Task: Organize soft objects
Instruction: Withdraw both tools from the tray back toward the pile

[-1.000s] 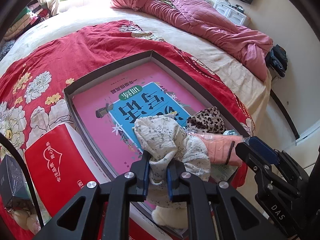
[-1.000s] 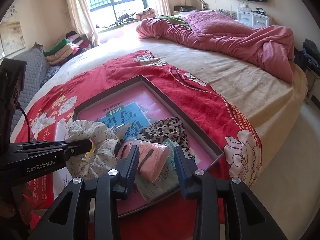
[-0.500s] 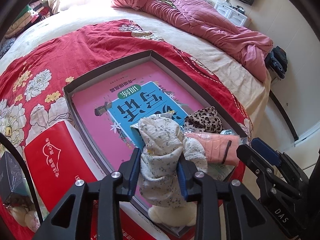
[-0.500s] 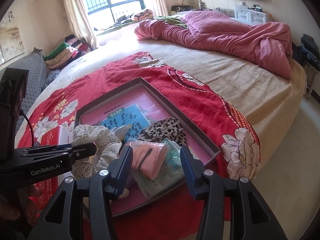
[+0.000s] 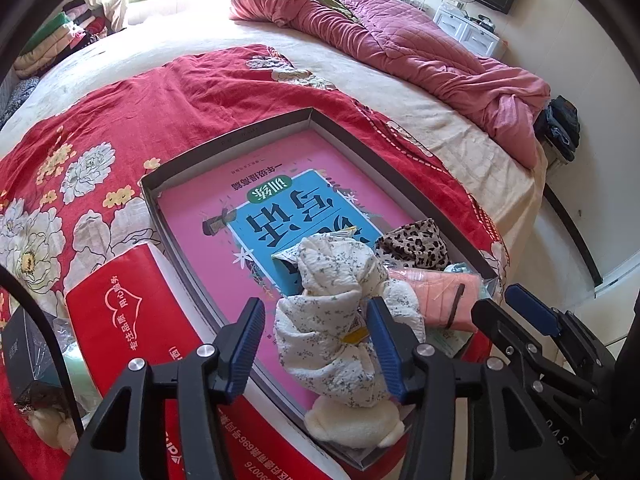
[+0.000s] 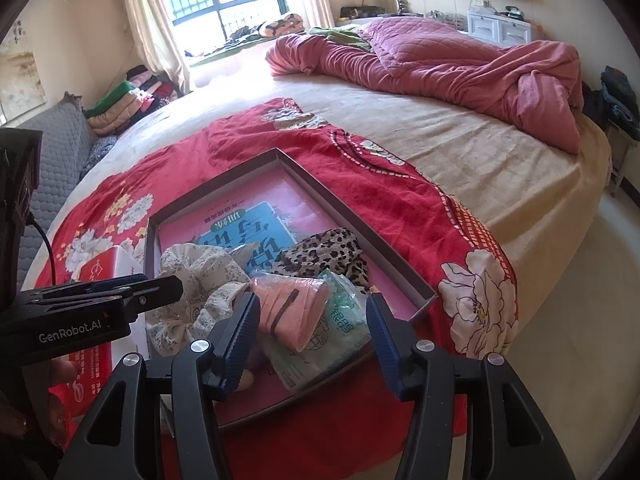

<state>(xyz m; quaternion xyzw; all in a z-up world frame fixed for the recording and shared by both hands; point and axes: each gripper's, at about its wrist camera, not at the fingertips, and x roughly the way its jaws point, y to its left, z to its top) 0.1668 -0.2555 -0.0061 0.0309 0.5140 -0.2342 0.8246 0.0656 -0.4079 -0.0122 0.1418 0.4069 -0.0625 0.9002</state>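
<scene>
A: What fills the frame?

B: A wide bed with a beige sheet, a crumpled pink quilt at upper right, and a red floral blanket across the middle. On the blanket sits a shallow grey cardboard tray lined with a pink and blue printed book cover.

A: And the soft things?

B: They are bunched in the tray's near corner, lower centre of both views. A cream floral fabric bundle lies nearest the left side, a leopard-print cloth behind it, a peach-pink folded cloth with a dark band on a pale green plastic packet.

A: The grippers?

B: The left gripper stands spread wide, the floral bundle between its blue pads, apparently loose. The right gripper is also apart, flanking the peach cloth and packet without clamping.

A: Anything beside the tray?

B: A red printed box at lower left.
</scene>
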